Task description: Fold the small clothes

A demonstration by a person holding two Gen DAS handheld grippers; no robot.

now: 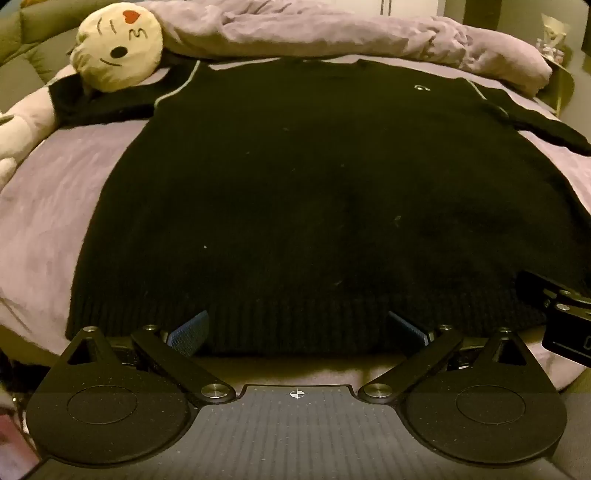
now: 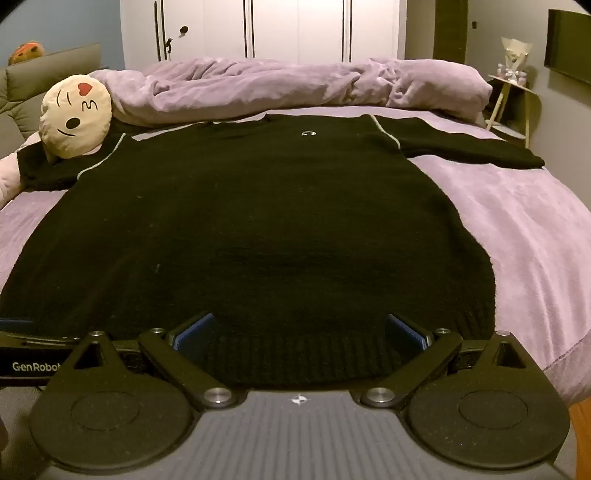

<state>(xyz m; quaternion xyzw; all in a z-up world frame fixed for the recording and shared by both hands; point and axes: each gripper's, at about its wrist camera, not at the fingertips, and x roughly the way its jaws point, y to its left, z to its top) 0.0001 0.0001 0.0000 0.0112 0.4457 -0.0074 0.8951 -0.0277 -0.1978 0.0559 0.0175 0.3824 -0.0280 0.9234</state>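
Observation:
A black knit sweater [image 1: 295,192] [image 2: 258,229] lies flat on the lilac bed, hem nearest me, sleeves spread to both sides, with pale piping at the shoulders and a small white logo on the chest. My left gripper [image 1: 297,330] hovers wide open over the ribbed hem, left of centre. Blue pads [image 1: 186,334] sit on its fingers, and nothing is between them. My right gripper [image 2: 301,334] is also wide open above the hem toward the sweater's right part. Its blue pads [image 2: 194,334] grip nothing. Each gripper's body shows at the edge of the other's view.
A cream emoji pillow [image 1: 116,50] [image 2: 75,114] rests on the sweater's left sleeve. A crumpled lilac duvet [image 2: 295,86] lies along the bed's far end. White wardrobe doors [image 2: 277,29] stand behind, and a small side table [image 2: 513,96] is at the far right.

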